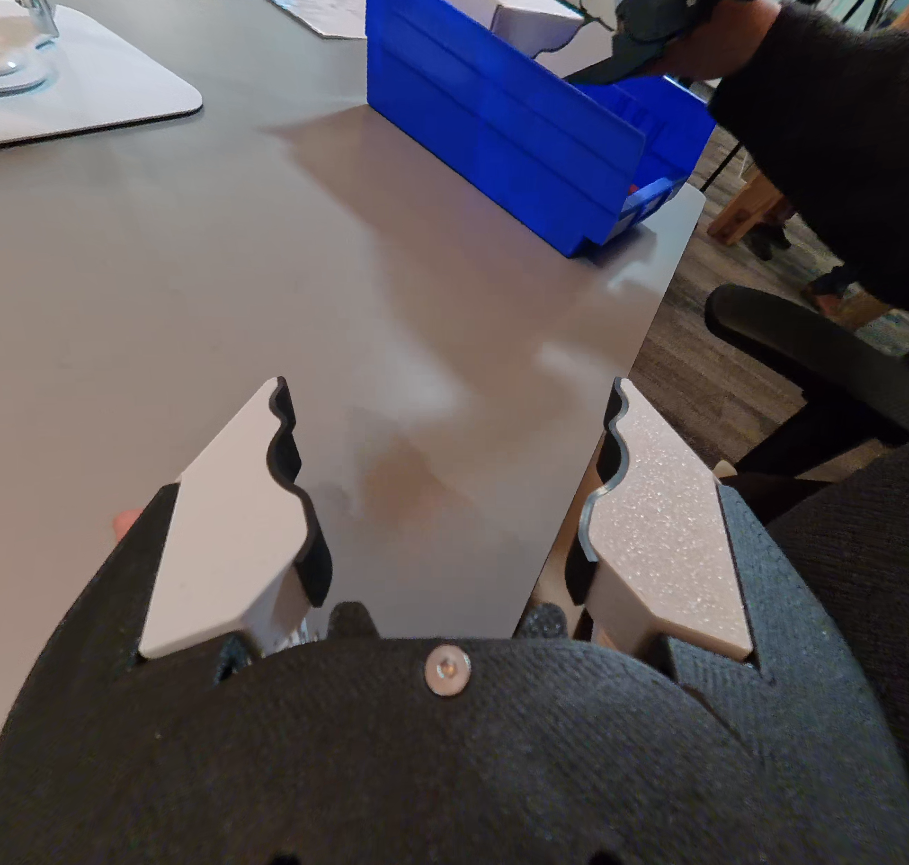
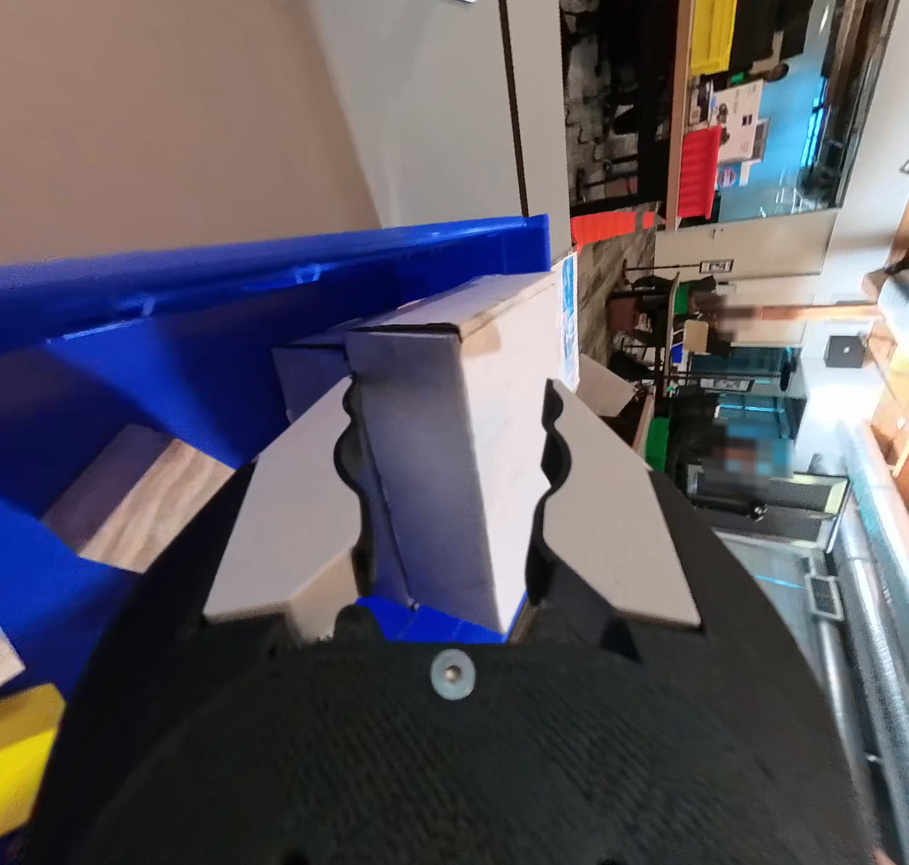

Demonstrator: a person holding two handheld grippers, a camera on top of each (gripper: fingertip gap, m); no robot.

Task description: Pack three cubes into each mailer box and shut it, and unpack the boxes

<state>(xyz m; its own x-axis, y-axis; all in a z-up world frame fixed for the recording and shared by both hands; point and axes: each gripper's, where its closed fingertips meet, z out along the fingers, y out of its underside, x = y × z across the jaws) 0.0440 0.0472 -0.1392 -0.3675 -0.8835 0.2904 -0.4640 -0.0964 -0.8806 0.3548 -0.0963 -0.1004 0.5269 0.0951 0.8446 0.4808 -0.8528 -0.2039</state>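
Office or lab workspace, grey table [image 1: 246,275], office chair [image 1: 806,349], coloured storage bins [image 2: 696,172] beyond.

White cardboard mailer box [image 2: 442,448], closed, standing on edge inside the blue plastic bin [image 2: 172,330] at its far end; a second white box face shows just behind it. In the left wrist view the same box [image 1: 492,0] projects above the bin [image 1: 492,138] rim. Wooden cube [image 2: 142,492] and yellow cube [image 2: 24,743] lie in the bin's near part.
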